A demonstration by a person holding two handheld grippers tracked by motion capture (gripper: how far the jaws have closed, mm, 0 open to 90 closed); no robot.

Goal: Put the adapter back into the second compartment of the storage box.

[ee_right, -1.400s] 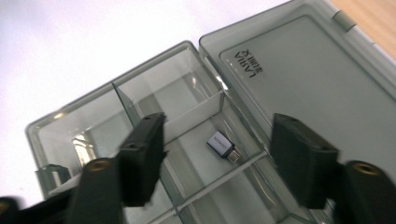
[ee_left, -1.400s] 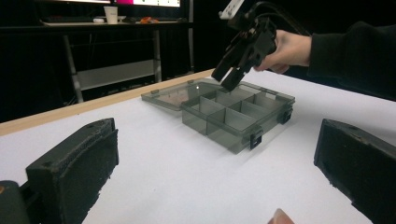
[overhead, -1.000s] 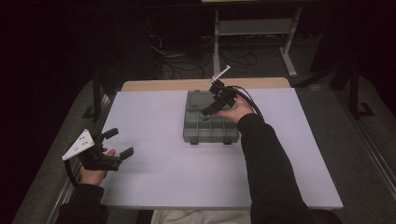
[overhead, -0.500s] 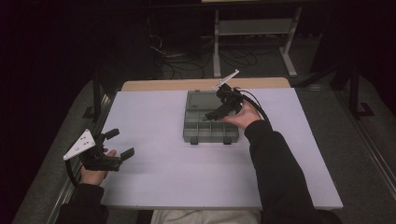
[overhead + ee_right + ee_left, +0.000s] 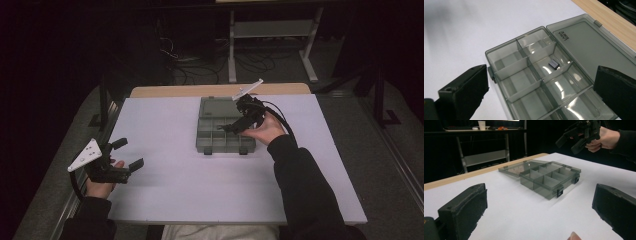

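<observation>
High view, items listed left to right. Left gripper (image 5: 126, 154): held in the person's left hand (image 5: 101, 182) at the near left edge of the white table (image 5: 165, 200); jaws spread wide, nothing between them; grey three-cornered plate (image 5: 84, 155) on top. Left gripper view: both black jaws stand apart over bare tabletop, with the compartment box ahead of them and slightly to their right, well apart.

Compartment box (image 5: 222, 136): translucent grey plastic, standing at the table's middle toward its far side, well to the right of and beyond the left gripper. Lid (image 5: 218, 107) open, lying flat behind the box toward the wooden strip (image 5: 210, 90) along the far table edge. Two dark latches (image 5: 559, 192) show on its front wall in the left gripper view.

Right gripper (image 5: 231, 127): held in the person's right hand (image 5: 266, 131), hovering above the right part of the box, jaws pointing down and left toward the compartments; dark sleeve (image 5: 305, 190) behind it. Right gripper view: jaws parted wide and empty, the box's compartments directly below and between them. One small dark rectangular piece (image 5: 554, 64) lies in a middle compartment next to the lid side, just ahead of the jaws and between them. Remaining visible compartments hold nothing discernible. Printed lettering (image 5: 564, 35) on the lid's inner face, too small to read.
</observation>
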